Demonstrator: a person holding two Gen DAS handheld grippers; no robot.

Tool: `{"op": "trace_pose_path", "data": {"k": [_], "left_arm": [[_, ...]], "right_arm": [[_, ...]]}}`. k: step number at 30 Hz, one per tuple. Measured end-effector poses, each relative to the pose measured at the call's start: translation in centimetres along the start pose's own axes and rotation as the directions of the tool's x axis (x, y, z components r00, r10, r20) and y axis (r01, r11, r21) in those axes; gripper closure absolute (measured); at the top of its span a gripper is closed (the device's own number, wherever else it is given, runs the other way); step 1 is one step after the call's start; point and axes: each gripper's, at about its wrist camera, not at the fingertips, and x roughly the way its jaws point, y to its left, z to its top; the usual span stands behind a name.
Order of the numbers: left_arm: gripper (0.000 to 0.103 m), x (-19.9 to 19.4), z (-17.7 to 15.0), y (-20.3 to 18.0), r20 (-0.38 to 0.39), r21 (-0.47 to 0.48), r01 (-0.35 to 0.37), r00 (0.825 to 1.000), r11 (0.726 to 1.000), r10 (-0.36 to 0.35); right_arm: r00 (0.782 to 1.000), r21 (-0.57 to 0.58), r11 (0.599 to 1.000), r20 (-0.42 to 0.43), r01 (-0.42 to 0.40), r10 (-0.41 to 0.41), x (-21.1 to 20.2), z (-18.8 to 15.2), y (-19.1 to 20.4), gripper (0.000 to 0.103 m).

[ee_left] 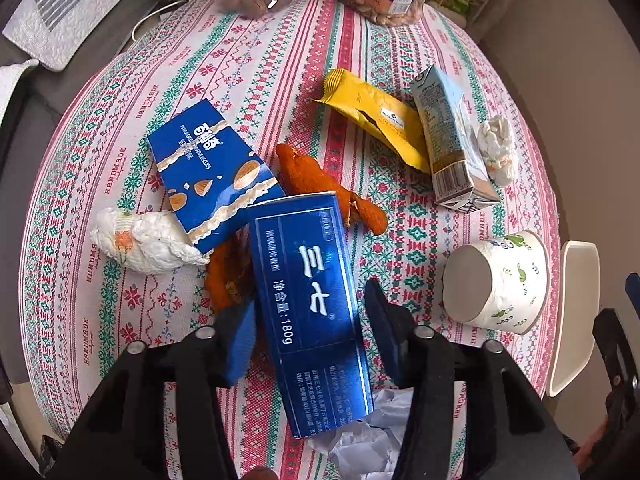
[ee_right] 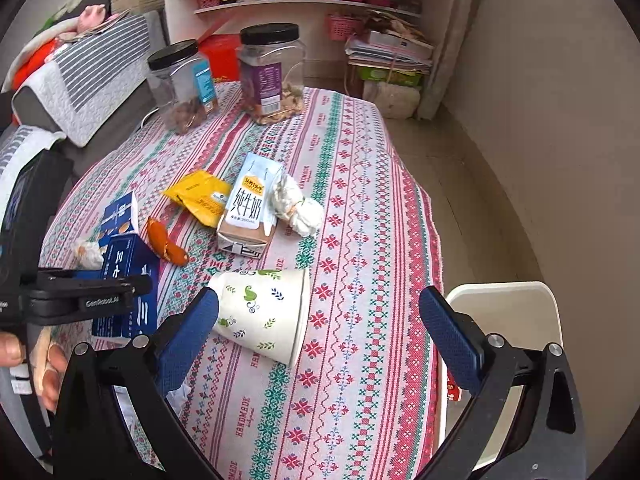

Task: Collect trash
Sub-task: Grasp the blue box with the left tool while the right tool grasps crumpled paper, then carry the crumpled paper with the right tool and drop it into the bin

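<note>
Directly between the left gripper's (ee_left: 310,320) spread fingers lies the blue box (ee_left: 312,308), long axis along them, ungrasped. Right gripper (ee_right: 320,320) gapes empty beside the paper cup (ee_right: 264,312).

**Two wrist cams, one table**

L wrist cam looks steeply down, close over the blue 三七 box (ee_left: 310,312); its view reaches the nut jars at the table's far edge. R wrist cam sits lower, more oblique, near the tipped paper cup (ee_right: 264,312), facing the shelf (ee_right: 312,0) w/ wall beyond. Both share the tablecloth (ee_left: 280,64), milk carton (ee_right: 249,208), yellow wrapper, orange peel.
</note>
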Motion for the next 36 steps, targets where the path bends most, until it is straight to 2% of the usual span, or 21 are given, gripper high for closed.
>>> {"op": "trace_pose_path", "data": {"k": [3, 5, 8, 11, 15, 17, 19, 20, 21, 22, 25, 30, 36], "left_arm": [[0.063, -0.8, -0.1, 0.3, 0.020, 0.007, 0.043, 0.999, 0.999, -0.043], [0.063, -2.2, -0.2, 0.3, 0.058, 0.023, 0.053, 0.997, 0.998, -0.054], [0.063, -4.9, -0.2, 0.4, 0.134, 0.046, 0.048, 0.990, 0.998, -0.054], [0.063, -7.6, -0.3, 1.1, 0.193, 0.048, 0.065, 0.979, 0.997, -0.073], [0.063, -9.9, -0.1, 2.7, 0.237, 0.028, 0.093, 0.967, 0.995, -0.097], [0.063, -10.6, -0.3, 3.3, 0.250, 0.016, 0.097, 0.963, 0.995, -0.098], [0.063, -10.5, 0.0, 3.8, 0.257, 0.011, 0.095, 0.962, 0.995, -0.095], [0.063, -10.5, 0.0, 3.9, 0.256, 0.010, 0.094, 0.962, 0.995, -0.094], [0.063, -10.4, -0.1, 4.0, 0.255, 0.010, 0.093, 0.963, 0.996, -0.093], [0.063, -10.2, -0.2, 4.0, 0.253, 0.011, 0.091, 0.963, 0.996, -0.091], [0.063, -9.9, -0.4, 4.4, 0.252, 0.013, 0.080, 0.964, 0.997, -0.081], [0.063, -10.4, -0.4, 4.9, 0.278, 0.018, 0.076, 0.957, 0.997, -0.078], [0.063, -11.8, -0.6, 4.7, 0.354, 0.040, 0.046, 0.934, 0.998, -0.057]], "right_arm": [[0.997, -0.058, 0.995, -0.026, -0.079, 0.078, -0.1, -0.6, 0.9, 0.007], [0.984, -0.102, 0.980, -0.059, -0.174, 0.168, -0.3, -1.1, 1.8, 0.007], [0.947, -0.169, 0.933, -0.108, -0.318, 0.304, -1.0, -1.8, 3.7, 0.007], [0.905, -0.289, 0.858, -0.137, -0.426, 0.403, -2.4, -2.8, 6.5, 0.007], [0.896, -0.466, 0.768, -0.172, -0.440, 0.409, -3.3, -4.9, 10.0, 0.007], [0.915, -0.528, 0.750, -0.175, -0.399, 0.363, -2.8, -5.8, 11.4, 0.007], [0.927, -0.552, 0.746, -0.182, -0.372, 0.327, -1.8, -6.3, 12.4, 0.008], [0.926, -0.552, 0.744, -0.194, -0.377, 0.325, -1.4, -6.4, 12.6, 0.013], [0.922, -0.548, 0.742, -0.211, -0.387, 0.325, -0.7, -6.3, 12.9, 0.021], [0.917, -0.541, 0.741, -0.229, -0.398, 0.326, -0.2, -6.2, 13.1, 0.026], [0.922, -0.526, 0.758, -0.238, -0.386, 0.305, 1.1, -5.8, 13.4, 0.049], [0.920, -0.432, 0.813, -0.189, -0.392, 0.343, 1.3, -3.4, 12.5, 0.054], [0.926, -0.333, 0.867, -0.061, -0.372, 0.374, 0.0, -0.2, 11.2, 0.055]]}}
